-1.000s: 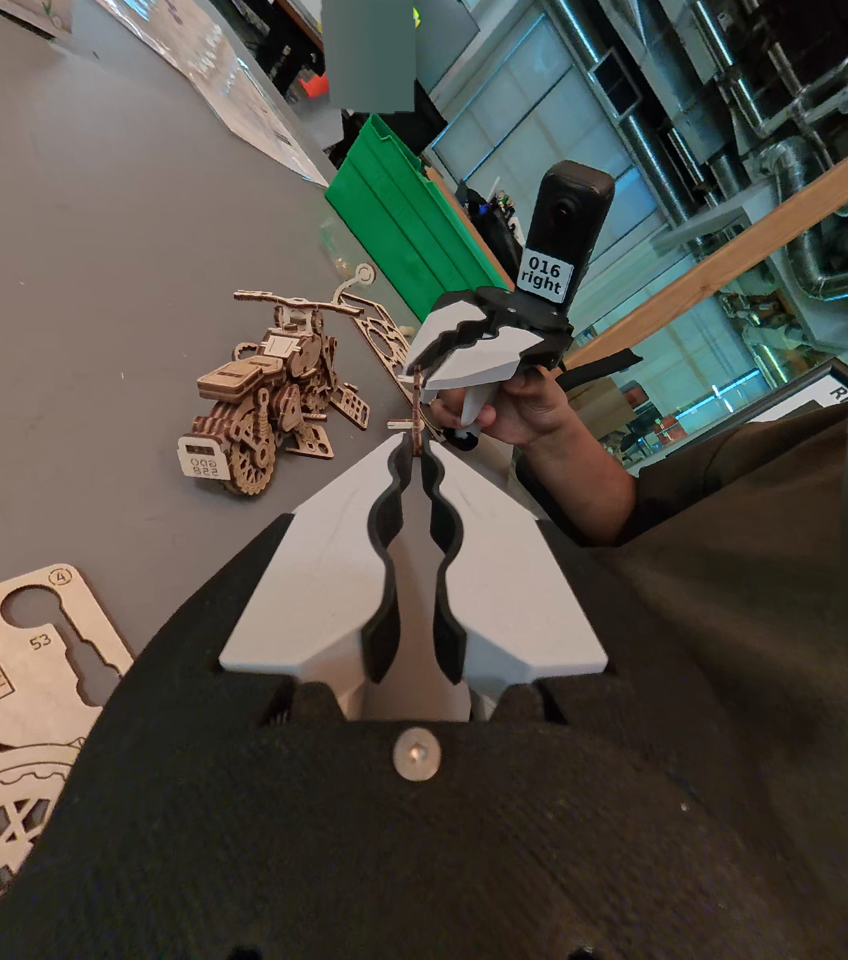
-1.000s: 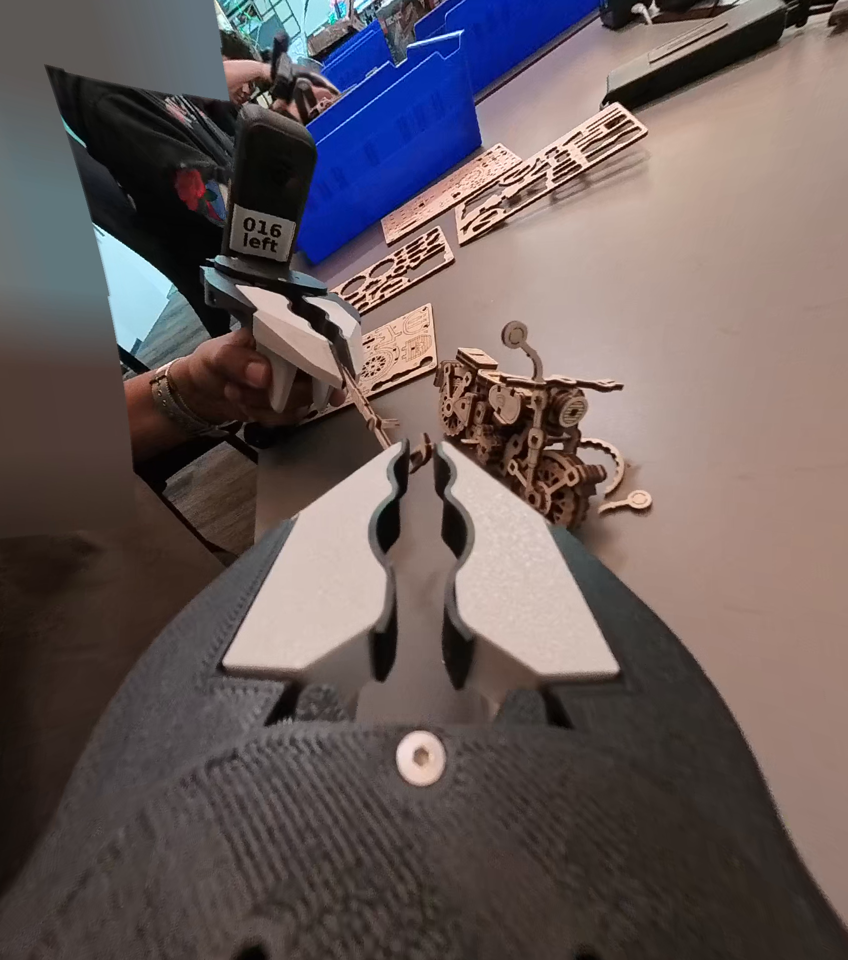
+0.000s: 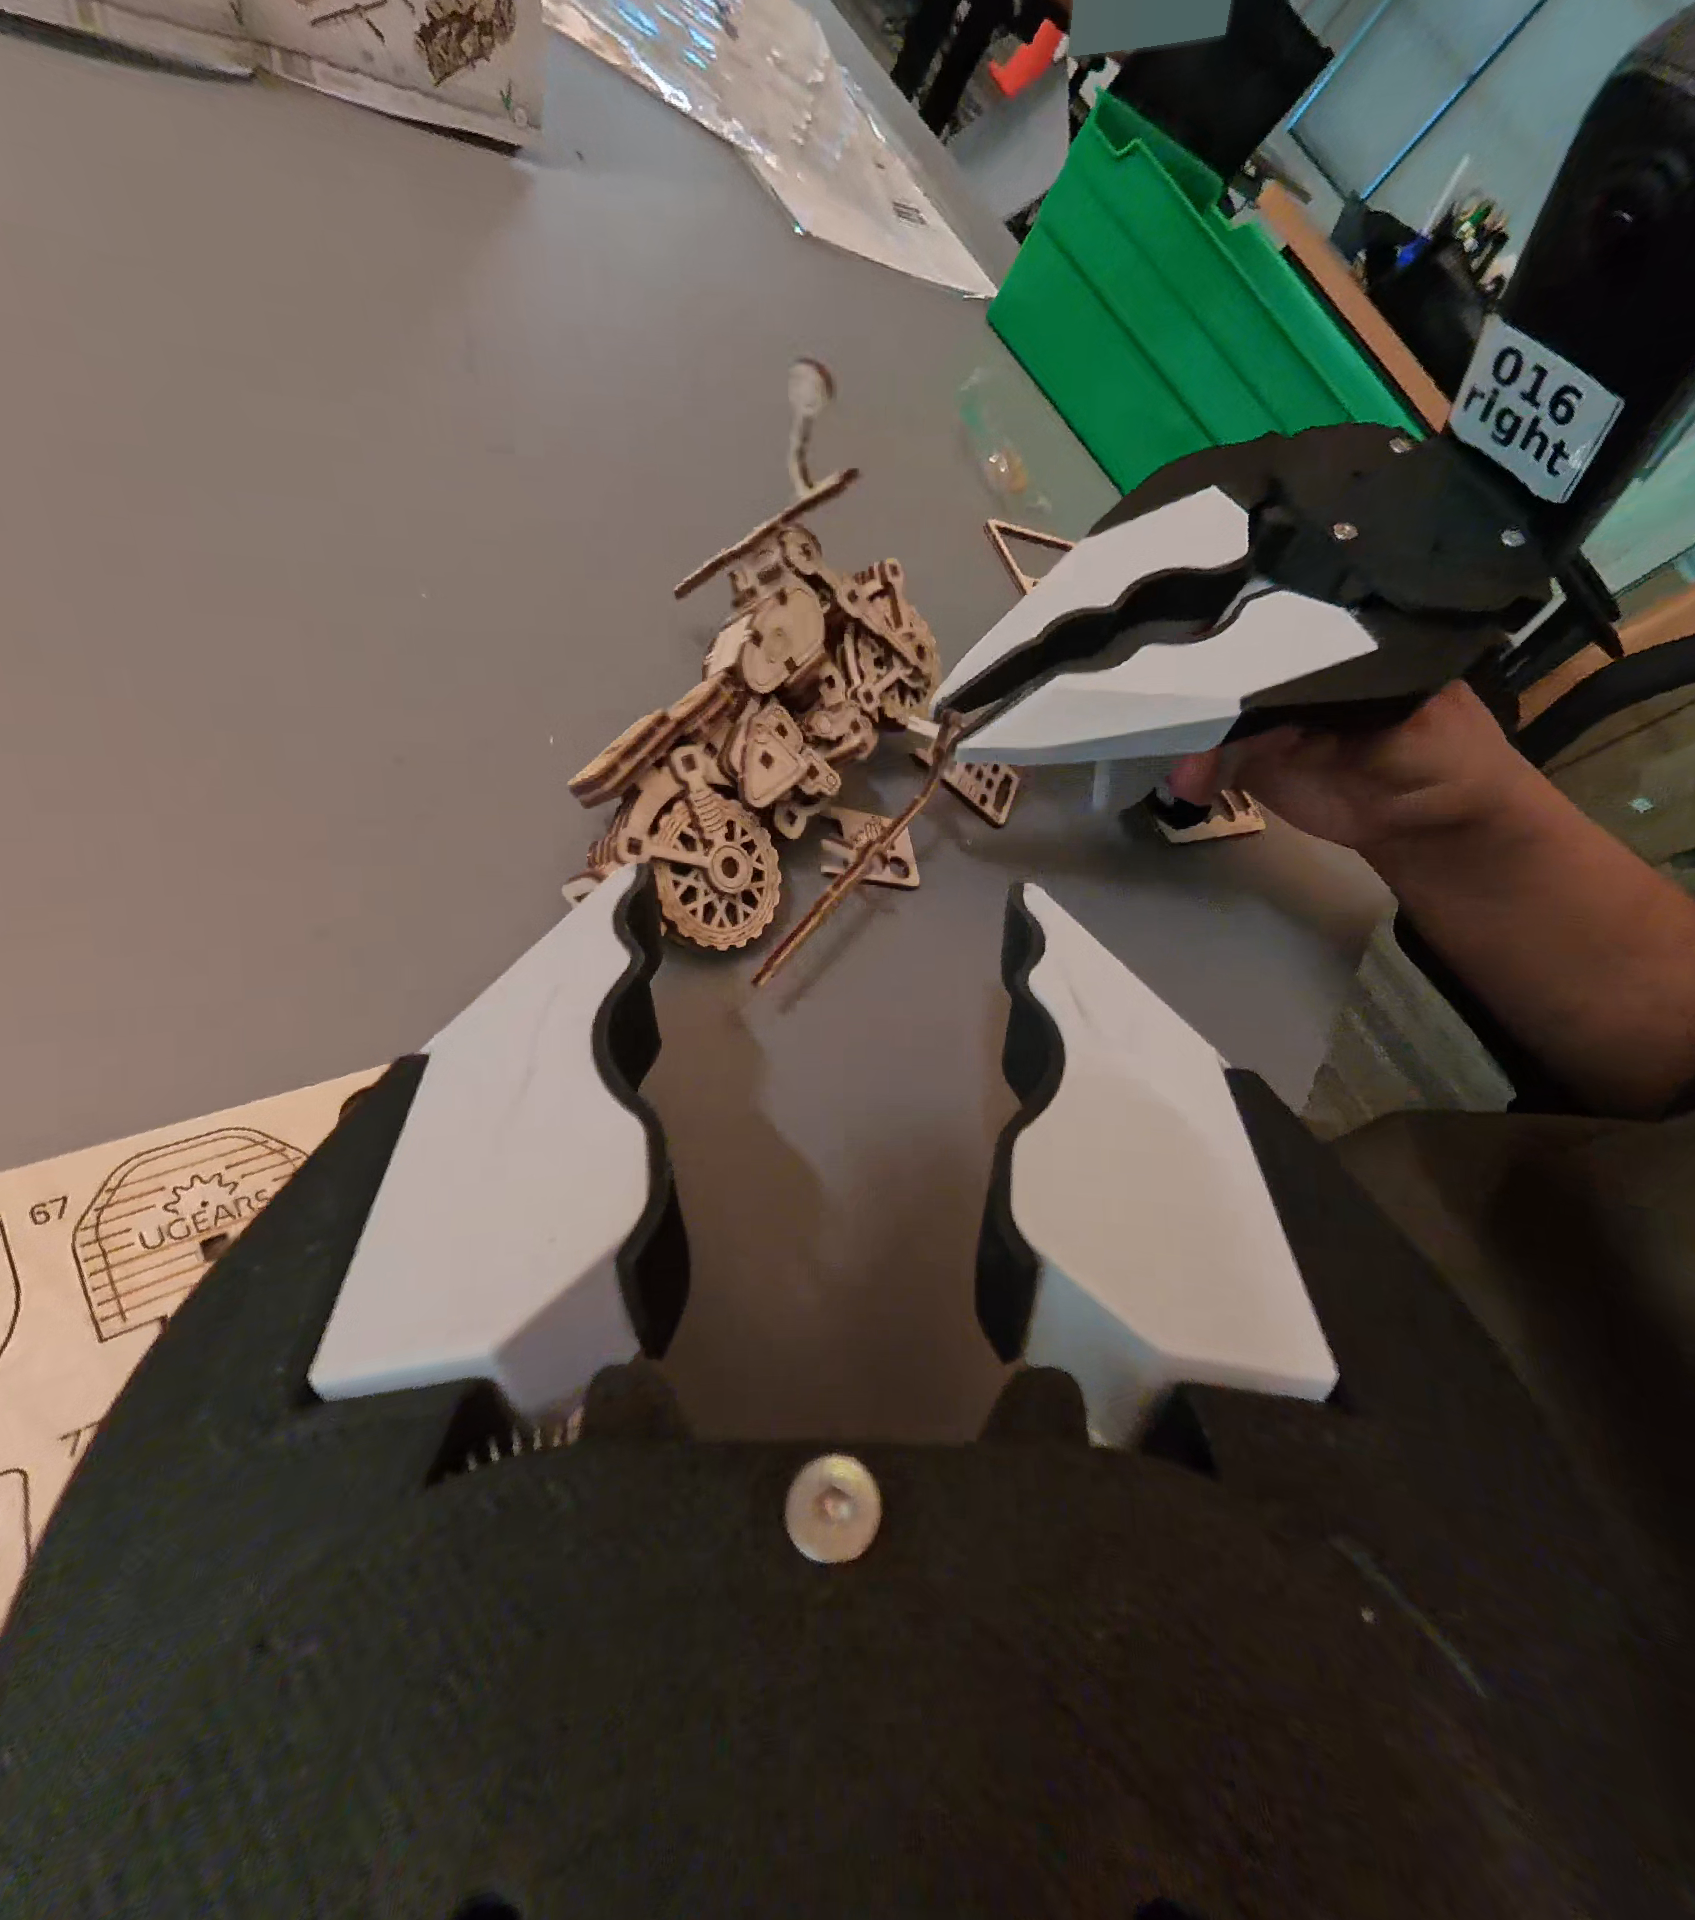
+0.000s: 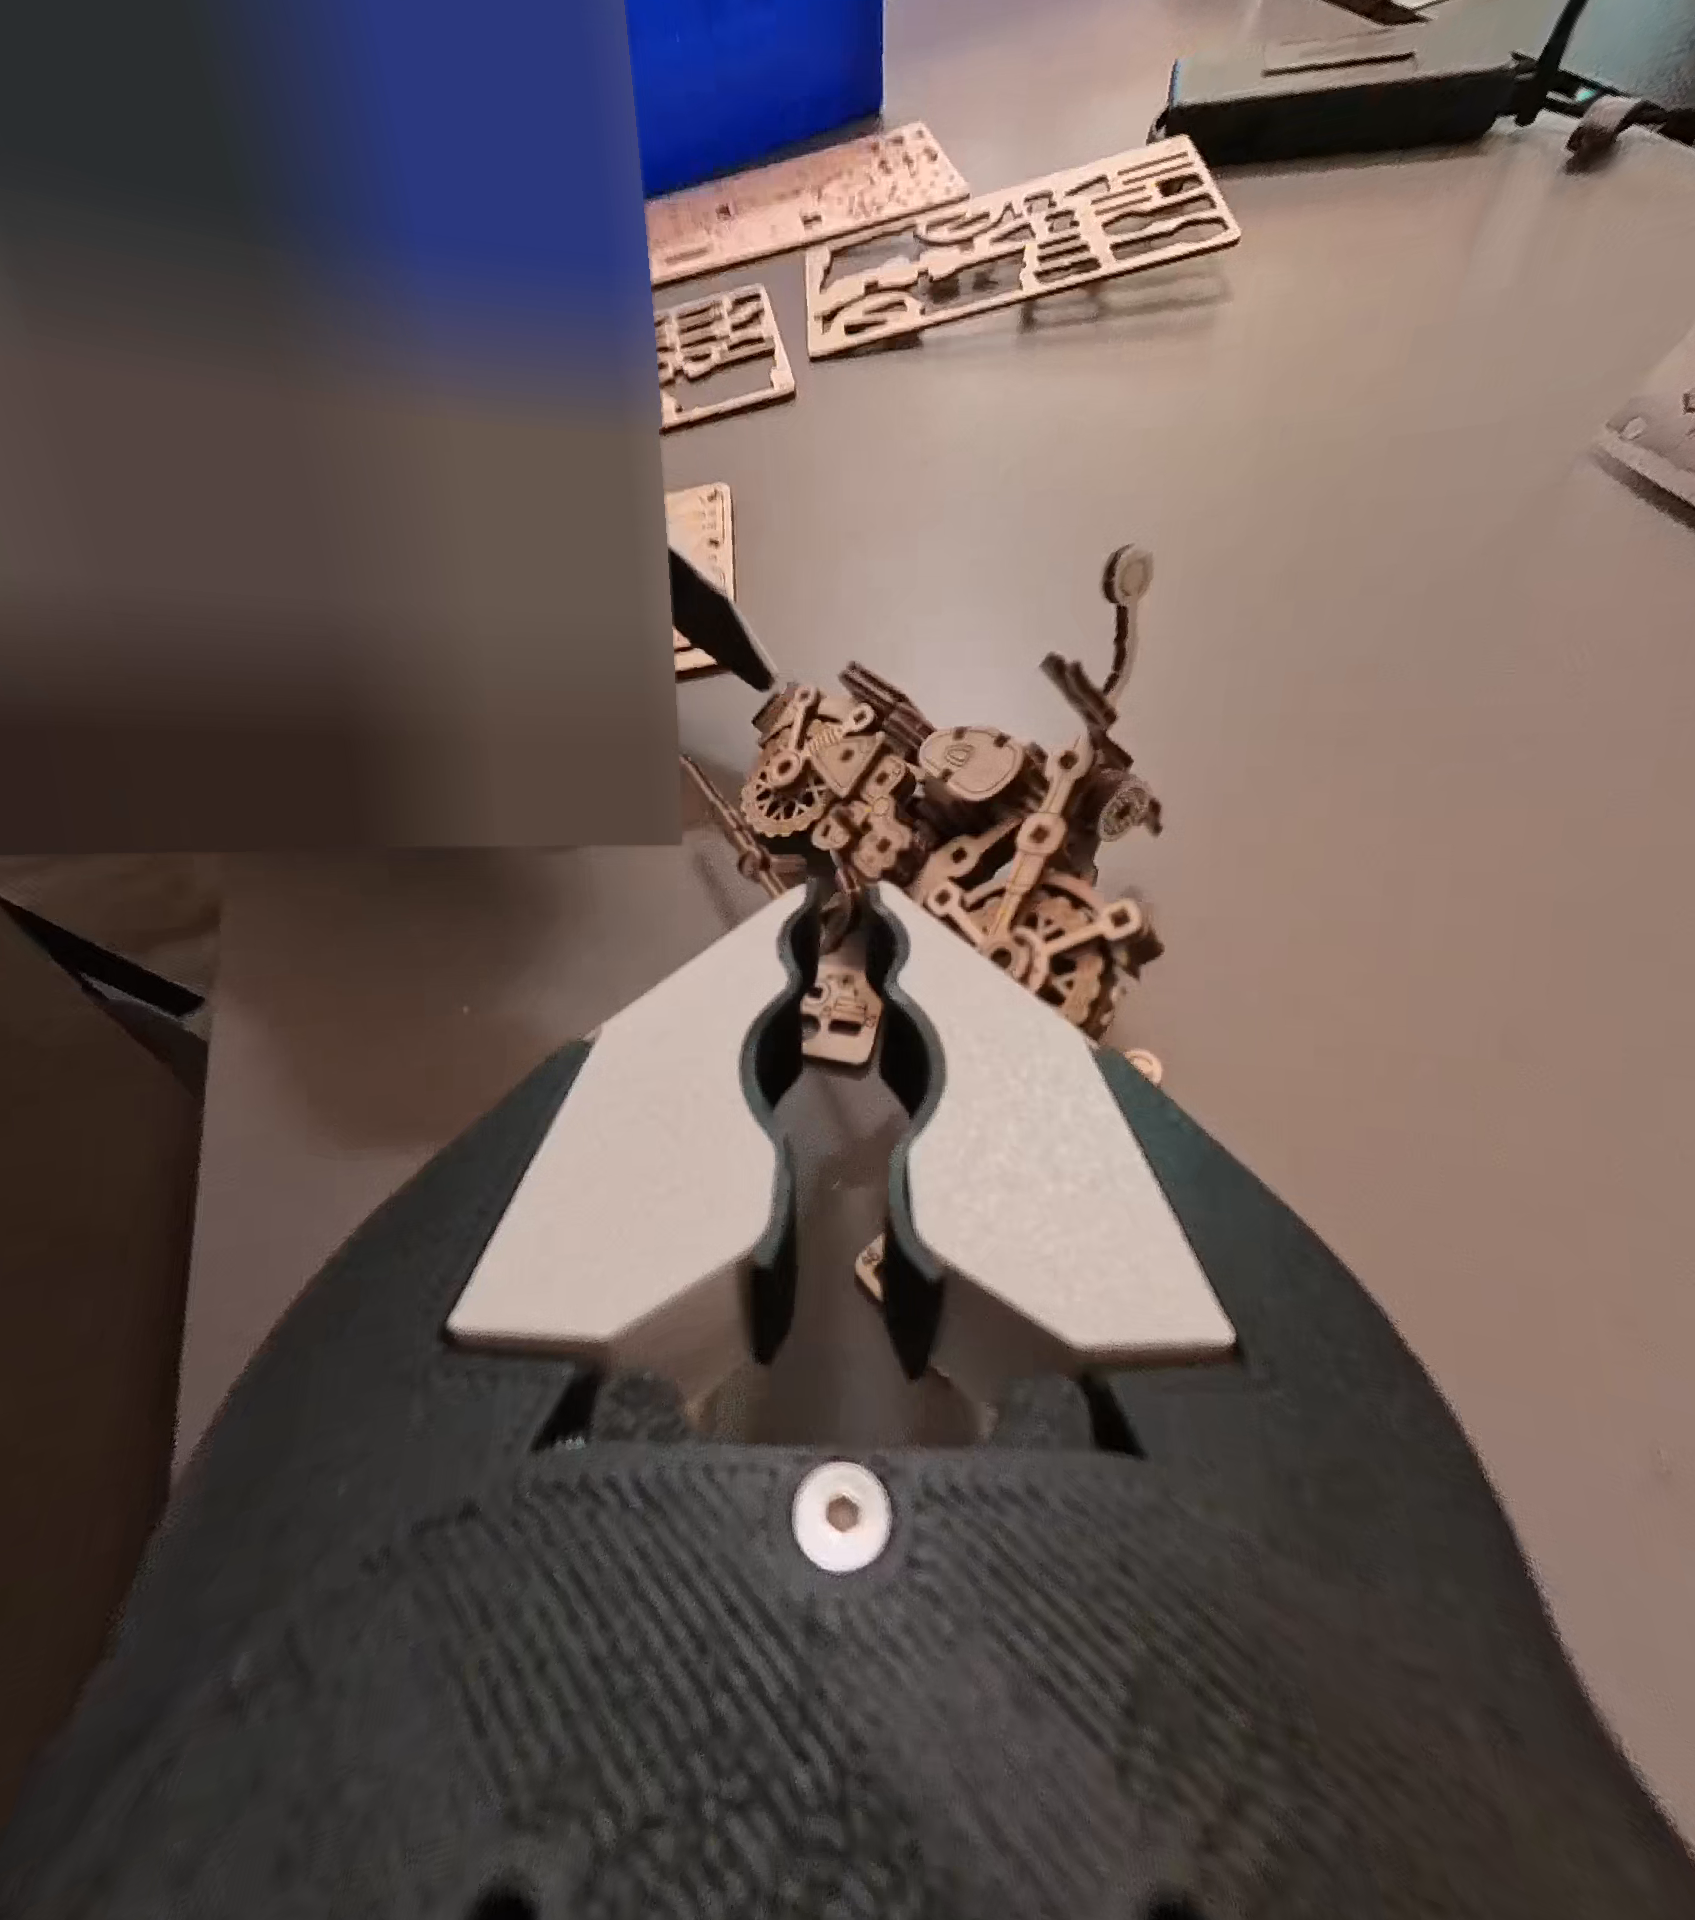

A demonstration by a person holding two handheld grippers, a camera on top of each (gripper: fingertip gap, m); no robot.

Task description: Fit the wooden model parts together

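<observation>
Grey tabletop [image 3: 199, 520] fills both views, with a workshop behind it. On it stands the wooden motorcycle [image 3: 770, 727], largely built: wheels, frame, engine block, handlebars and a mirror stalk are all in place, so most of the fitting looks done.

Just beside the motorcycle's near end, the right gripper [image 3: 947, 717] is clenched on a thin wooden strip [image 3: 858, 862] that hangs slanting down from its tips toward the table. In the right wrist view the same gripper [image 4: 843, 904] shows its fingers almost together, with the strip's upper end caught between the tips, right in front of the motorcycle [image 4: 968, 831]. The strip is not yet joined to the model; whether it touches the model I cannot tell.

The left gripper [image 3: 827, 894] is released, its fingers spread wide with nothing between them, just on the near side of the motorcycle's spoked wheel.

Around the motorcycle lie a few small loose pieces [image 3: 983, 790], so more than this one strip probably remains to be fitted. Farther from it are punched-out part sheets [image 4: 1019, 260], another sheet [image 3: 43, 1299] at the near left, instruction papers [image 3: 822, 156], a green bin [image 3: 1165, 312] and a blue bin [image 4: 770, 94].
</observation>
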